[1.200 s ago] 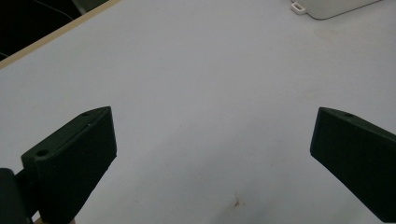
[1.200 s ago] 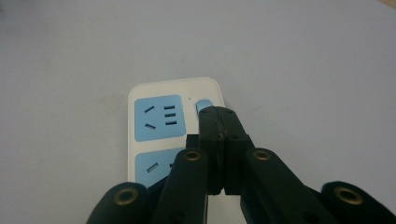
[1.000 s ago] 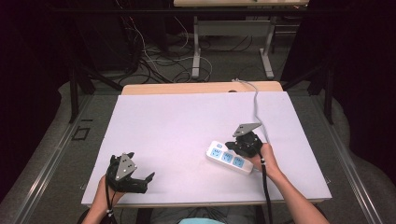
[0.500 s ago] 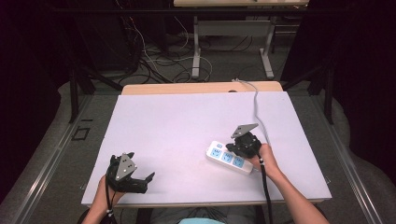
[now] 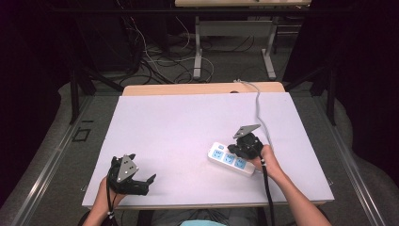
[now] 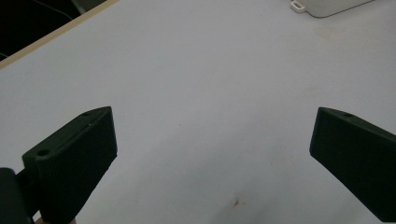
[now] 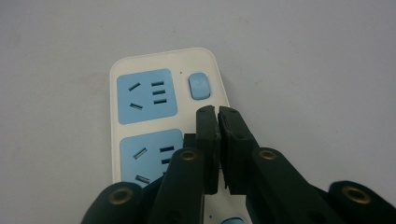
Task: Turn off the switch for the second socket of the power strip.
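On the right half of the white table [image 5: 188, 122], the power strip [image 5: 231, 159] lay flat and slanted, sockets up, its grey cord [image 5: 258, 106] running off toward the far edge. The right gripper [image 7: 218, 112] hovered over it with jaws clenched together, nothing between them. In the right gripper view the closed tips sat just short of the small blue switch [image 7: 199, 86] next to the end socket [image 7: 144, 95]. Likely reason for the shut jaws: pressed together they made one blunt point, good for poking a rocker button, so the step in hand looked like toggling that switch. Contact with the strip couldn't be told; the tips seemed just above the casing.

The left gripper [image 5: 130, 175] sat near the front left corner, well apart from the strip, jaws released wide with bare table between them. The left gripper view caught a corner of the strip [image 6: 327, 5] far off. Probably parked there to stay clear, since a one-point press needs no second hand. The strip lying flat on the table would brace it against a downward push.
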A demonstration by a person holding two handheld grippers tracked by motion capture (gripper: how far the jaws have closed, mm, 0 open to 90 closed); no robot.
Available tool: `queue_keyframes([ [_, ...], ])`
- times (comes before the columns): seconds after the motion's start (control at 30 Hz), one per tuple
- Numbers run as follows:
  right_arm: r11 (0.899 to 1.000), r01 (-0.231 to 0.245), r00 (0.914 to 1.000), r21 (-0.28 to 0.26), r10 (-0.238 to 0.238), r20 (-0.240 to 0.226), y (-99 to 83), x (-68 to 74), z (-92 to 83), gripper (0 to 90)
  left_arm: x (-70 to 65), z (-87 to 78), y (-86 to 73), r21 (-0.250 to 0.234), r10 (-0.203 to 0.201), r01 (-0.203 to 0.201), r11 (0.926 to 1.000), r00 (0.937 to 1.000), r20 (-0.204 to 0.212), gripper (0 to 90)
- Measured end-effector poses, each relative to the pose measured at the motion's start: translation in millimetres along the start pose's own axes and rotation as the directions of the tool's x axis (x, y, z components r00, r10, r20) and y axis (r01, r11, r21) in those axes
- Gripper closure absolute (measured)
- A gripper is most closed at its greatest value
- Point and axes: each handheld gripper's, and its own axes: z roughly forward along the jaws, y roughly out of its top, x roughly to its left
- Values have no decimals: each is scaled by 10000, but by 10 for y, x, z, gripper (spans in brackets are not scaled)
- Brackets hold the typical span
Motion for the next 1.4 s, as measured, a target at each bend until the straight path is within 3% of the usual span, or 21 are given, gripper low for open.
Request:
queue_keyframes([
  [0.17, 9989, 449, 9973, 155, -457, 577, 26, 80, 18, 900, -3, 2, -1, -2, -45, 45, 10000, 10000, 32, 4],
  [0.23, 9985, 523, 9972, 149, -530, 523, 26, 69, 17, 900, -1, 0, 0, -3, 4, -4, 10000, 10000, 2, 4],
  [0.27, 9992, 330, 9985, 246, -340, 431, 25, 73, 4, 900, -4, 1, -1, -9, -42, 42, 10000, 10000, 39, 4],
  [0.37, 9995, 275, 9984, 138, -281, 495, 21, 64, 13, 900, -4, 2, -1, -1, -26, 26, 10000, 10000, 46, 4],
  [0.57, 10000, -58, 10000, 11, 58, 79, 8, 19, 16, 900, -12, 11, 1, -18, -35, 35, 10000, 9999, 124, 4],
  [0.8, 9997, -242, 9997, 14, 242, -83, -3, -4, 10, 900, -11, 11, 2, 2, -35, 35, 10000, 9999, 110, 4],
  [1.4, 9986, -517, 9986, -78, 518, 109, -12, 7, 15, 900, -13, 16, 3, -57, -35, 36, 10000, 10000, 64, 5],
])
